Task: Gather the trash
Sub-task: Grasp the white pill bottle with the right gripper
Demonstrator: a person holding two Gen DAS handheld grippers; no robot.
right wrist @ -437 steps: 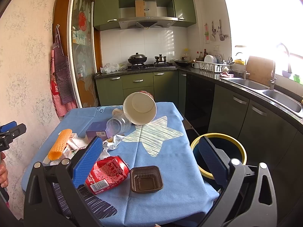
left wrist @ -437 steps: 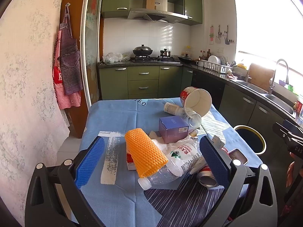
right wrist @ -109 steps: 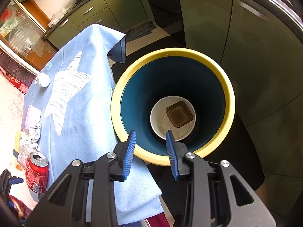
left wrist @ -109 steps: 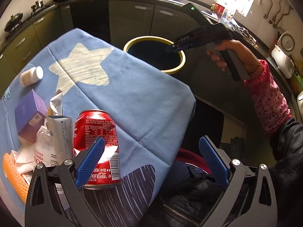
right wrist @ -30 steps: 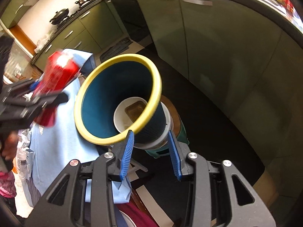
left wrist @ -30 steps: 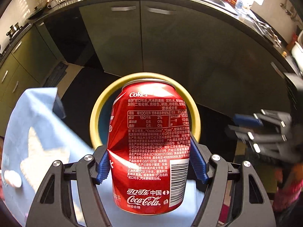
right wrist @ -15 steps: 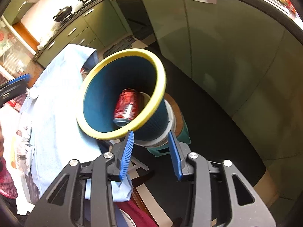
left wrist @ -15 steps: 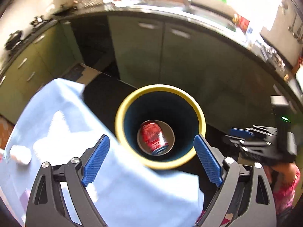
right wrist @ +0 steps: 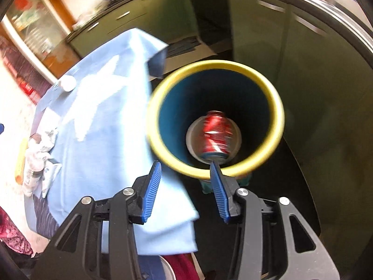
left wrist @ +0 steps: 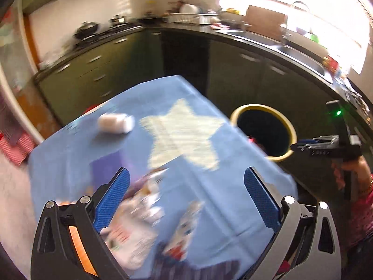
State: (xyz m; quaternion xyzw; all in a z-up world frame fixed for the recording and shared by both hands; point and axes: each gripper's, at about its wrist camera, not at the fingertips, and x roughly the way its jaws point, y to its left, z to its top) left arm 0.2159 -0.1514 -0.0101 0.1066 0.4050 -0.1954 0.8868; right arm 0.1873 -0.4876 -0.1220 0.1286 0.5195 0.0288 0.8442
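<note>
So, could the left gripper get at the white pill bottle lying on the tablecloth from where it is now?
Probably yes: the left gripper is wide open and empty, and only bare blue tablecloth surrounds the white pill bottle.

The left hand-held gripper (left wrist: 186, 200), spread wide, hangs over blurred, seemingly paper trash (left wrist: 137, 224).

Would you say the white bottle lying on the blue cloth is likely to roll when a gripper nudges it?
Probably: the white bottle is round and lies on its side on the cloth. It looks like small plastic, so likely light and easily knocked away. Blur hides finer detail.
</note>
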